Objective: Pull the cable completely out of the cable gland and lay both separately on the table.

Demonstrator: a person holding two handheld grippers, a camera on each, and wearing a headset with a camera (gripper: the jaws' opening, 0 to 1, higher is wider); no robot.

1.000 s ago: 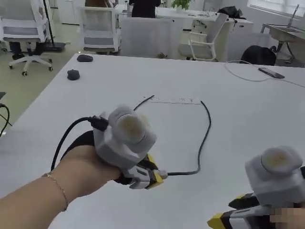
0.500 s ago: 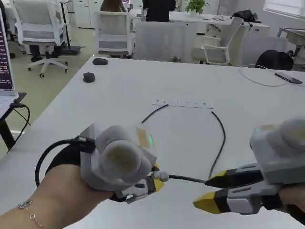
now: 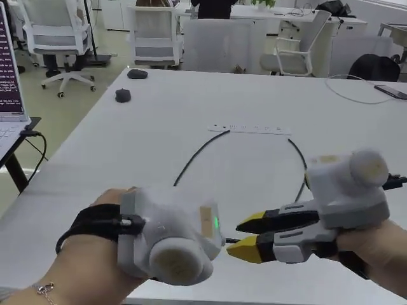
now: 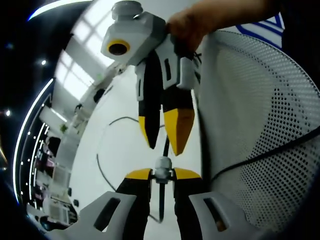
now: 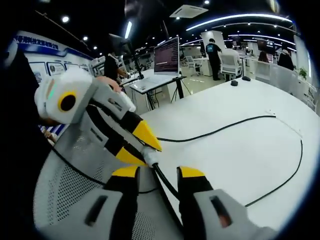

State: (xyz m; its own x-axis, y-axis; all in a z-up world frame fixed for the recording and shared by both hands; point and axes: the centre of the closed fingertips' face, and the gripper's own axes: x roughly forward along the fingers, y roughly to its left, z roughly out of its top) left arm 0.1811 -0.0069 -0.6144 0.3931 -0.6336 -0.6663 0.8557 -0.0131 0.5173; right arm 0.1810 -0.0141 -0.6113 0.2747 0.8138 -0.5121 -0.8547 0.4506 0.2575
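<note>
My left gripper [image 4: 162, 175] is shut on a small white cable gland [image 4: 162, 167], held above the white table's [image 3: 159, 146] near edge. A black cable [image 4: 165, 145] leaves the gland and passes between the yellow fingertips [image 4: 178, 124] of the other gripper, which comes in from the top of the left gripper view. In the right gripper view, the right gripper [image 5: 159, 174] stands open with the cable [image 5: 164, 181] running through its gap, just behind the gland [image 5: 150, 158]. Seen from the head, the right gripper [image 3: 249, 235] points left and the cable [image 3: 197, 155] loops across the table.
A thin white strip [image 3: 251, 129] lies mid-table where the cable loop passes. Two computer mice [image 3: 123, 95] sit at the far left of the table and a phone [image 3: 391, 91] at the far right. Office chairs [image 3: 152, 35] stand beyond; a laptop [image 3: 9, 76] is at the left.
The right gripper has come in from the lower right toward the left gripper, and its jaws now straddle the cable beside the gland. The left gripper still holds the gland.
</note>
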